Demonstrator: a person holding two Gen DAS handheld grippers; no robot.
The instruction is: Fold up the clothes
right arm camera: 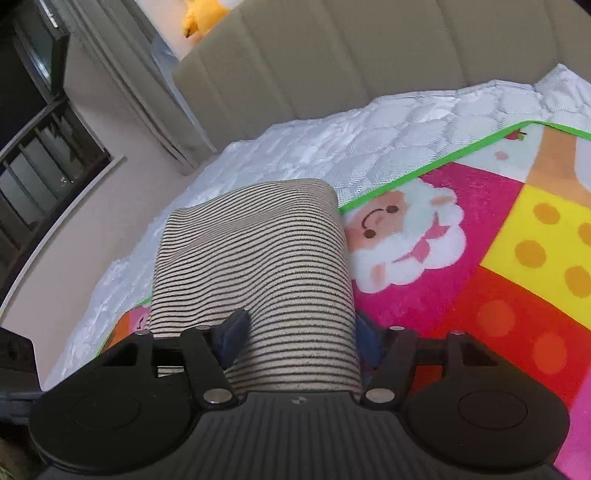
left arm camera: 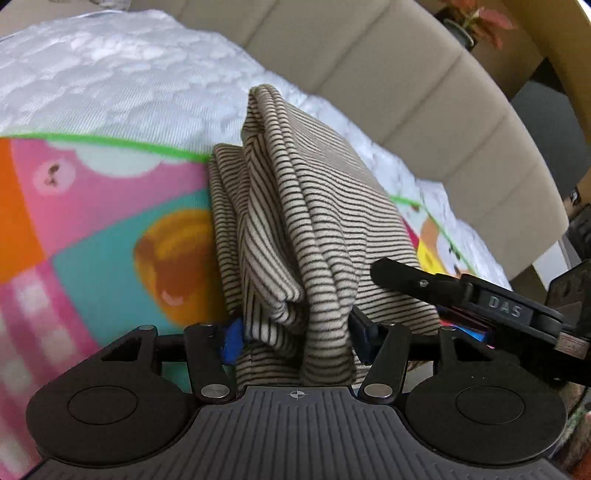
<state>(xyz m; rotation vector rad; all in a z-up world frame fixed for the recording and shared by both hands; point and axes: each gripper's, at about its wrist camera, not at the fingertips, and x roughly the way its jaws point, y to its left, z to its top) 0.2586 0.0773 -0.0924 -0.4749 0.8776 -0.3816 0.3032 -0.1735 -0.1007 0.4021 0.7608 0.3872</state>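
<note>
A beige garment with thin black stripes (left arm camera: 295,221) is folded into a thick bundle and held up over the bed. My left gripper (left arm camera: 295,334) is shut on its near edge, the cloth bunched between the blue-padded fingers (left arm camera: 232,343). My right gripper (right arm camera: 295,339) is shut on the same striped garment (right arm camera: 255,251), which fills the gap between its fingers (right arm camera: 232,332). The right gripper also shows in the left wrist view (left arm camera: 480,299), right beside the left one, against the cloth.
A bright cartoon play mat (right arm camera: 498,258) with a green edge lies on a white quilted mattress (left arm camera: 129,74). A beige padded headboard (left arm camera: 406,74) runs behind the bed. A window with bars (right arm camera: 37,166) is at the left, a plant (left arm camera: 476,22) at the far right.
</note>
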